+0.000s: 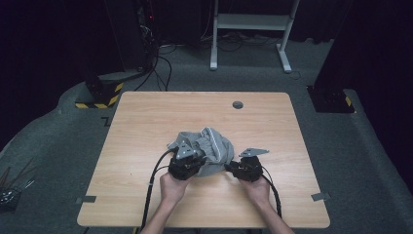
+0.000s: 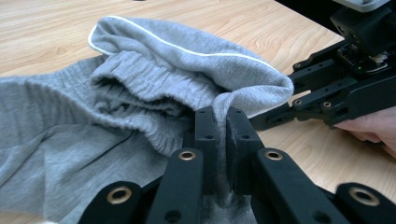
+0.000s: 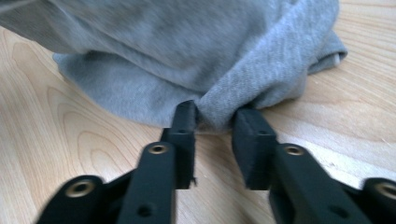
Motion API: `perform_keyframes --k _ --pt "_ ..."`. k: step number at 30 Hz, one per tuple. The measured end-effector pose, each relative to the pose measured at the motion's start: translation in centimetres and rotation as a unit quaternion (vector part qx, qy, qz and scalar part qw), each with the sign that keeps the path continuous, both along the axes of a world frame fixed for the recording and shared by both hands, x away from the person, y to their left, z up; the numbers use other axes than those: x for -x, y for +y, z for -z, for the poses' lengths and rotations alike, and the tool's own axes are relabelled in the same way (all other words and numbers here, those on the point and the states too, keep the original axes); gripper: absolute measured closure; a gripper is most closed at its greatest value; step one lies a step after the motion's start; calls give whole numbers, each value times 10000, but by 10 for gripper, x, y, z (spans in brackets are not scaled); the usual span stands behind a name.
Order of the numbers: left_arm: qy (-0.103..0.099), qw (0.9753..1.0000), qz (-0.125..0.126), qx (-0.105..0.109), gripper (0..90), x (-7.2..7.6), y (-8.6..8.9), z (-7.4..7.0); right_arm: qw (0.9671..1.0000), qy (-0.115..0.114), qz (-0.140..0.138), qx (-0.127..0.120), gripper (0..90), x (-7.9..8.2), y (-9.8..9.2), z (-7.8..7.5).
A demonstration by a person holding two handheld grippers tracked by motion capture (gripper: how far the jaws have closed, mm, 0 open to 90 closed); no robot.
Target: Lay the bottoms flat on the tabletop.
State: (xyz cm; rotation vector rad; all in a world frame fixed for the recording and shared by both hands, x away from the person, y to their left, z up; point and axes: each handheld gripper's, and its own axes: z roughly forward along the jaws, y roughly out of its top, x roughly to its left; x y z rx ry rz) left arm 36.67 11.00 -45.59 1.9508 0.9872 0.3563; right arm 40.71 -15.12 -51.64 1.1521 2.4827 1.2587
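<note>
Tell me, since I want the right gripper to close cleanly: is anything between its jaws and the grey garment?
Nothing visible is. The right gripper has its jaws open around a fold at the edge of the grey garment, on bare table. The left gripper is already shut on another fold.

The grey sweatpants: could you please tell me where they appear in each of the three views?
High view: grey sweatpants bunched at table centre, between both grippers.
Left gripper view: fill left and centre, pinched in the left gripper.
Right gripper view: across the top, a fold between the right gripper jaws.
Shared landmark: the wooden table.
</note>
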Motion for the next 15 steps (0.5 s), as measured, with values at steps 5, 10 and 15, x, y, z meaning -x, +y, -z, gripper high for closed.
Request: perform_keyframes --k 5,10,15 --pt "-14 9999 -98 61 847 1 8 -1 9997 -202 -90 121 846 3 0 -3" --pt "-128 9992 -379 61 847 2 25 -4 9992 -337 -112 188 858 6 -6 -8" --pt "-176 9974 -695 90 848 2 46 -6 9987 -482 -37 180 861 10 -17 -16"
